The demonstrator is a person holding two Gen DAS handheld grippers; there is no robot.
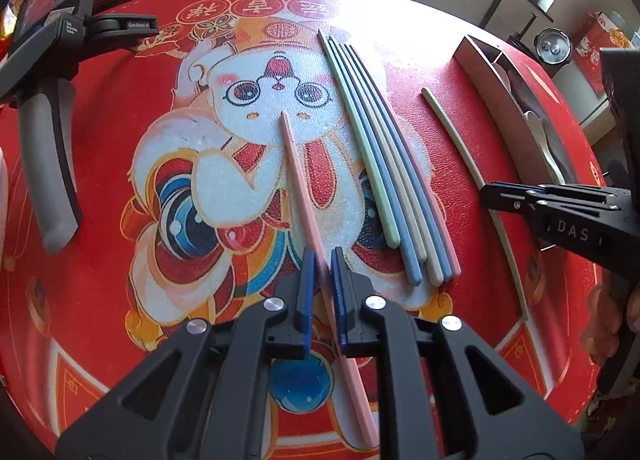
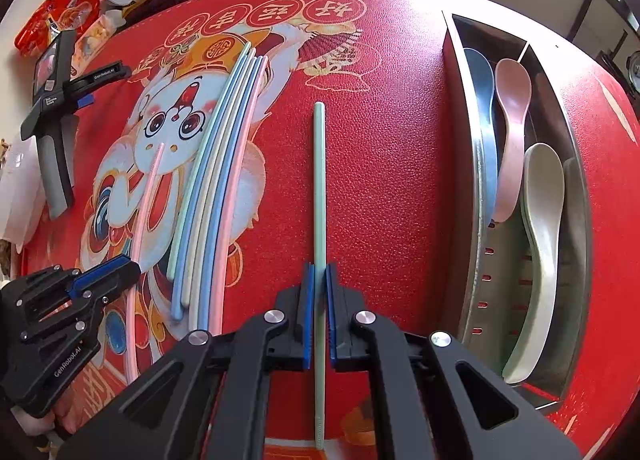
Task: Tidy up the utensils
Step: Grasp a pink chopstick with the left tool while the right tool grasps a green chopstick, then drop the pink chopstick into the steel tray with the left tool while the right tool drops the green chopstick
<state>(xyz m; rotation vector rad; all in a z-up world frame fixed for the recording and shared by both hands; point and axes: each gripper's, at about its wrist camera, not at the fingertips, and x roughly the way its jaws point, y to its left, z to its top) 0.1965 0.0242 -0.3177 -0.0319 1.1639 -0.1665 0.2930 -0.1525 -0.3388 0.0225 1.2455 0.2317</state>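
Both grippers point steeply down at the mat. Left gripper pinches the pink chopstick, right gripper the green chopstick. Between them lie five chopsticks. Right of the green one, the tray holds three spoons.

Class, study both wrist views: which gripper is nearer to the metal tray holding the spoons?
Right. The right gripper, shut on the green chopstick, sits just beside the metal tray. The left gripper, shut on the pink chopstick, is beyond the chopstick bundle.

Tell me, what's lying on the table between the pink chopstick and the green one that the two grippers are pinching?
A bundle of five chopsticks lies between the pink chopstick and the green chopstick, side by side on the red tablecloth. The right wrist view shows it best.
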